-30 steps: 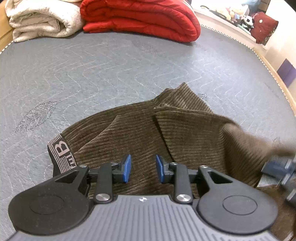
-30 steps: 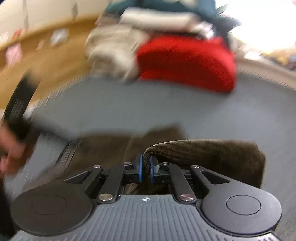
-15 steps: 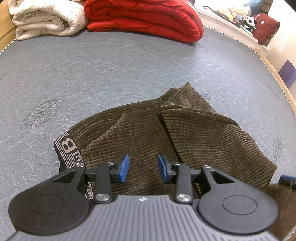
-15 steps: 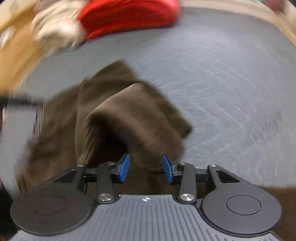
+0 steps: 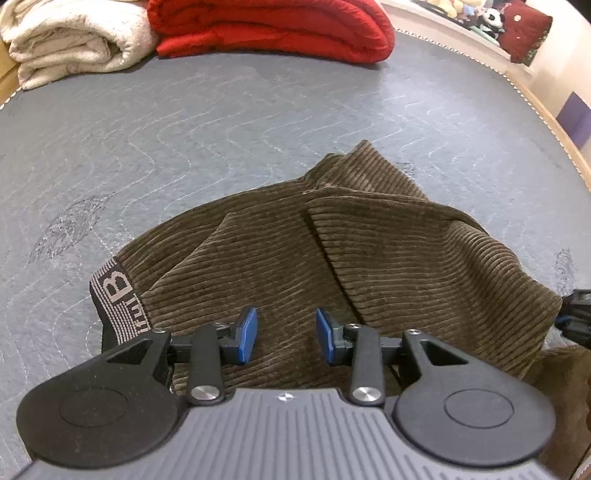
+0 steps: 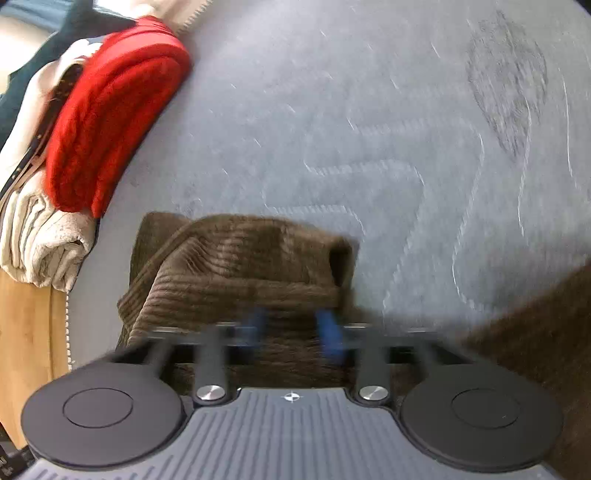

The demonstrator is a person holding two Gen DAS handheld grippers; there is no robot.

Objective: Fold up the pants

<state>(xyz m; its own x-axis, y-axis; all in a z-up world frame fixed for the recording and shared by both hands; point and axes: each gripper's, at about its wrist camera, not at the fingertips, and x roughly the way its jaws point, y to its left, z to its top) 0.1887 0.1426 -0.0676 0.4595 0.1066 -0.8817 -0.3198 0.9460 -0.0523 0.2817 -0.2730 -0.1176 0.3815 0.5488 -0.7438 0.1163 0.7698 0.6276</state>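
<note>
Brown corduroy pants (image 5: 369,251) lie bunched on the grey quilted mattress (image 5: 221,122), one leg folded over the top. Their striped waistband (image 5: 118,295) with a large letter B shows at the left. My left gripper (image 5: 286,334) hovers open just over the near part of the pants, nothing between its blue pads. In the blurred right wrist view, my right gripper (image 6: 293,328) is low over a folded hump of the pants (image 6: 240,266). Its jaws are closing but still stand apart, with corduroy under and between them. More brown cloth (image 6: 535,325) lies at the right.
A folded red blanket (image 5: 273,26) and a rolled cream blanket (image 5: 70,40) sit at the far side of the mattress. The bed's wooden edge (image 6: 29,332) runs at the left of the right wrist view. Plush toys (image 5: 491,18) line a shelf at the far right.
The right gripper carried the pant leg across, let it drop onto the pile, rolled and sank toward the cloth. The left gripper barely moved, its jaws slightly wider.
</note>
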